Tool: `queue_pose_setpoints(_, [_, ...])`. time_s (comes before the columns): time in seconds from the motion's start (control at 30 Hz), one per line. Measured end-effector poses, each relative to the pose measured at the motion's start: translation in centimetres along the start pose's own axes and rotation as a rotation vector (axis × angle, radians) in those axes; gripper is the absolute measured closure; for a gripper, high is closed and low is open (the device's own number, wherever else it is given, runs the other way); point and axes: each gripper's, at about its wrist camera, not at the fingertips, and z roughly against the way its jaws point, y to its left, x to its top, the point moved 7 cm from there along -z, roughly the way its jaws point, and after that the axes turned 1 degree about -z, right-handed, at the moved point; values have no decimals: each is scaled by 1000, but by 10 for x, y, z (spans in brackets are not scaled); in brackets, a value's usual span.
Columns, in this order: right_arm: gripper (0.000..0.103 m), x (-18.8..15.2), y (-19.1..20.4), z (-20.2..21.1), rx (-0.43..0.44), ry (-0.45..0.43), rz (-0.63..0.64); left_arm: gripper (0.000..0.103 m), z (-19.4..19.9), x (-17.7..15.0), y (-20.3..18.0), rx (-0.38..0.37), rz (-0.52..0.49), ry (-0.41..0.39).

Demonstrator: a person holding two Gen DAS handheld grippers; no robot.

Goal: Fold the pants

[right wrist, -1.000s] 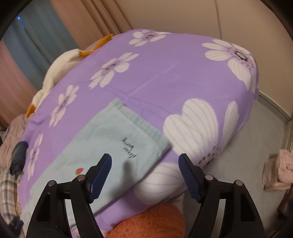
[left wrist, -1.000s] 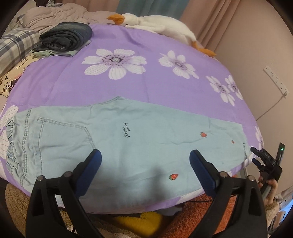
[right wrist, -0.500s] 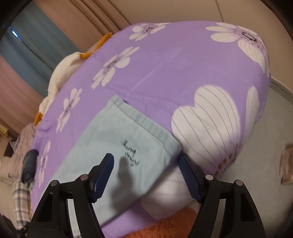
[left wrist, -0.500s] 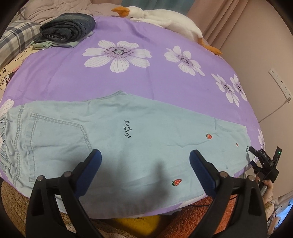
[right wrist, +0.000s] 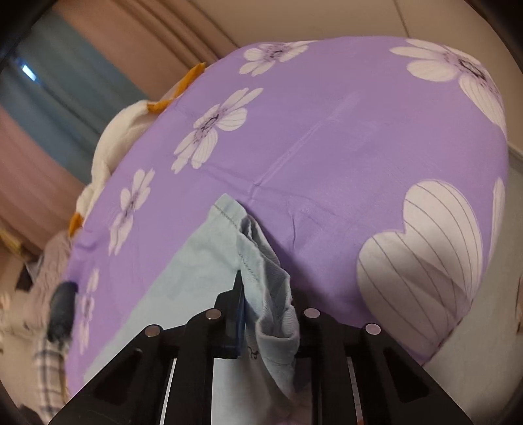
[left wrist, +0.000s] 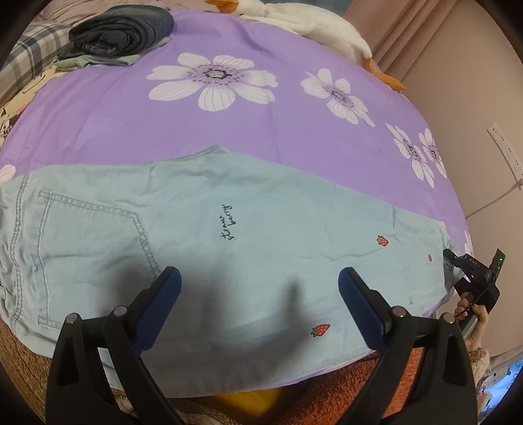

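Light blue pants (left wrist: pixel 228 235) with small strawberries lie flat lengthwise across the purple flowered bedspread (left wrist: pixel 228 124), waistband and pocket at the left, leg hem at the right. My left gripper (left wrist: pixel 260 287) is open and empty, hovering over the near edge of the pants' middle. My right gripper (right wrist: pixel 266 310) is shut on the leg hem (right wrist: pixel 261 274), which bunches up between its fingers; it also shows at the far right of the left wrist view (left wrist: pixel 470 271).
A stack of folded dark clothes (left wrist: pixel 121 36) sits at the far left of the bed. A white plush goose (left wrist: pixel 304 26) lies along the far edge. An orange fuzzy rug (left wrist: pixel 327 392) lies below the near edge. A wall stands to the right.
My right gripper moved onto the leg hem and closed on it; it was open before. My left gripper moved closer over the pants and stays open.
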Motion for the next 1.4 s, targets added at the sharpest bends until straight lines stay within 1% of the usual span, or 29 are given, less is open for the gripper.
queue_pose_setpoints(0.13, [85, 5, 20, 20, -8, -74, 48, 6, 3, 1, 5, 6, 13, -3])
queue_pose_setpoints(0.2, [85, 9, 39, 35, -1, -116, 97, 6, 6, 1, 10, 10, 25, -7])
queue_pose_setpoints(0.37, [85, 12, 102, 77, 70, -210, 232, 6, 14, 1, 17, 9, 43, -21])
queue_pose_setpoints(0.47, [85, 5, 141, 94, 136, -227, 308, 6, 17, 1, 21, 25, 46, -27])
queue_pose_setpoints(0.53, [85, -5, 168, 98, 165, -216, 358, 6, 22, 0, 26, 33, 54, -36])
queue_pose_setpoints(0.57, [85, -12, 184, 101, 193, -207, 384, 6, 23, 0, 28, 34, 60, -40])
queue_pose_setpoints(0.63, [85, -31, 212, 99, 233, -169, 448, 6, 26, 0, 33, 34, 72, -43])
queue_pose_setpoints(0.7, [85, -53, 236, 93, 256, -131, 508, 6, 30, -1, 39, 36, 86, -49])
queue_pose_setpoints(0.73, [85, -69, 250, 88, 275, -103, 555, 6, 32, -2, 43, 39, 94, -54])
queue_pose_setpoints(0.8, [85, -93, 265, 79, 294, -59, 606, 6, 35, -4, 50, 43, 109, -59])
queue_pose_setpoints(0.83, [85, -111, 275, 70, 307, -15, 638, 6, 36, -4, 53, 46, 116, -59])
queue_pose_setpoints(0.93, [85, -152, 285, 44, 319, 108, 686, 6, 38, -6, 60, 52, 130, -60])
queue_pose_setpoints(1.0, [85, -181, 288, 26, 312, 190, 725, 6, 39, -7, 65, 58, 137, -61])
queue_pose_setpoints(1.03, [85, -197, 287, 13, 298, 234, 747, 6, 39, -8, 68, 61, 141, -61])
queue_pose_setpoints(1.1, [85, -218, 285, 1, 264, 295, 770, 6, 40, -9, 71, 63, 150, -60])
queue_pose_setpoints(1.17, [85, -236, 278, -13, 231, 359, 794, 6, 40, -10, 74, 60, 157, -59])
queue_pose_setpoints(1.3, [85, -258, 269, -29, 164, 434, 843, 5, 38, -11, 72, 57, 154, -50])
queue_pose_setpoints(1.33, [83, -258, 269, -29, 166, 435, 841, 5, 37, -11, 72, 55, 152, -47])
queue_pose_setpoints(1.37, [74, -256, 269, -27, 179, 438, 835, 6, 36, -12, 71, 51, 148, -45])
queue_pose_setpoints(1.4, [57, -255, 270, -24, 195, 452, 827, 5, 36, -11, 70, 47, 145, -44])
